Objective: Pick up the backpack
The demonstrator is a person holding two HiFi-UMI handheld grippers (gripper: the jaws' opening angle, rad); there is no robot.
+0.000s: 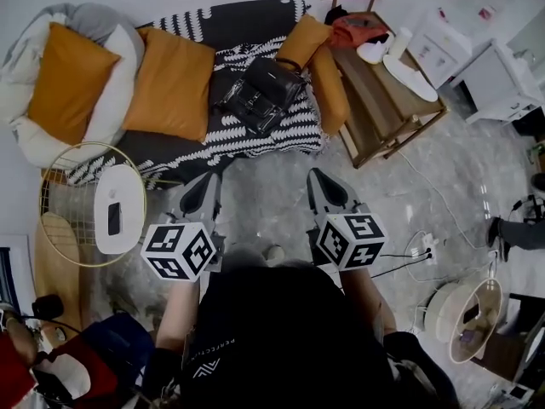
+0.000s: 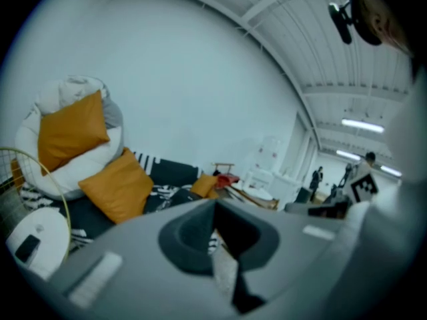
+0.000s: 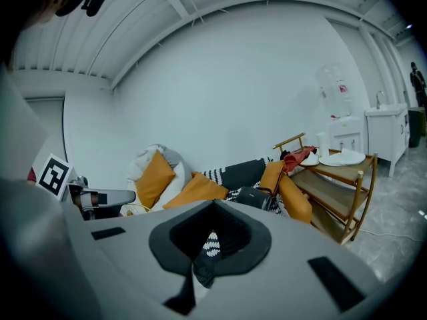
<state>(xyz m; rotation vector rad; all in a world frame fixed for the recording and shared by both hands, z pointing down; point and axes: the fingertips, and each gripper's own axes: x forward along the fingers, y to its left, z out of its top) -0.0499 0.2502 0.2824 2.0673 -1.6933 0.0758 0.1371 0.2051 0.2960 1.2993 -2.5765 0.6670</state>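
The left claw [image 1: 207, 186] and right claw [image 1: 318, 181] are both clenched shut and empty. They hover side by side over the floor [image 1: 264, 201], short of the sofa [image 1: 247, 15]. The black backpack [image 1: 262, 92] lies on the sofa's patterned blanket [image 1: 281, 133], between orange cushions [image 1: 170, 83] and well apart from both claws.

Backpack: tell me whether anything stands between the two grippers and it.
Nothing visible does. The backpack lies in the open on the patterned blanket, with orange cushions only at its sides. The left gripper and right gripper, both shut and empty, hang over the floor short of the sofa.
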